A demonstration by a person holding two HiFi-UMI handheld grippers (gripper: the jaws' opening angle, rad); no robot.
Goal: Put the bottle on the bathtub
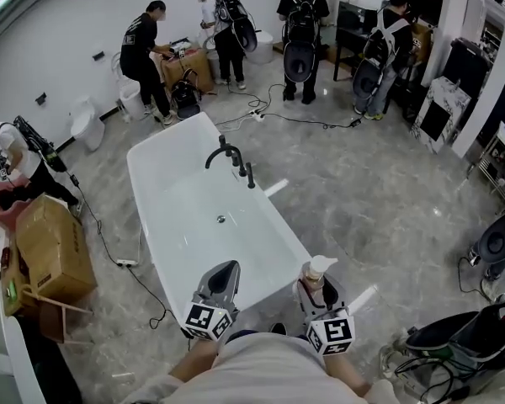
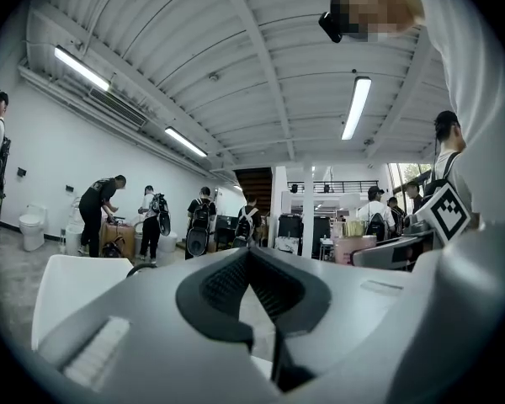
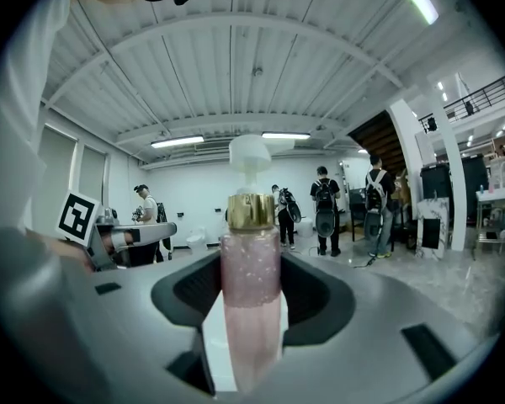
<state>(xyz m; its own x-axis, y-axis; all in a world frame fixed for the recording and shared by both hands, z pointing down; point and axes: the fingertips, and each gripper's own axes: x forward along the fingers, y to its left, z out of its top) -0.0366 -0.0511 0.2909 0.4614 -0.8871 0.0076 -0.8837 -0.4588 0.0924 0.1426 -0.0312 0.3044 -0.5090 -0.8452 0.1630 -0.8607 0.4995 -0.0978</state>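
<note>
I hold the upright bottle [image 1: 317, 271] clamped in my right gripper [image 1: 319, 291], lower centre of the frame. The bathtub [image 1: 185, 225] rim lies just up-left of it. My left gripper [image 1: 222, 283] is closed and empty.

- The left gripper [image 2: 251, 252] has its jaws closed together, tips meeting, with nothing between them.
- The right gripper [image 3: 251, 310] has its jaws pressed on either side of the bottle [image 3: 251, 259]. The bottle stands upright between them, its top rising past the jaw tips.
- In the head view both grippers point forward, side by side and apart, the right one just right of the left.
- The left forearm [image 1: 195, 362] runs back from the left gripper's marker cube [image 1: 207, 320].
</note>
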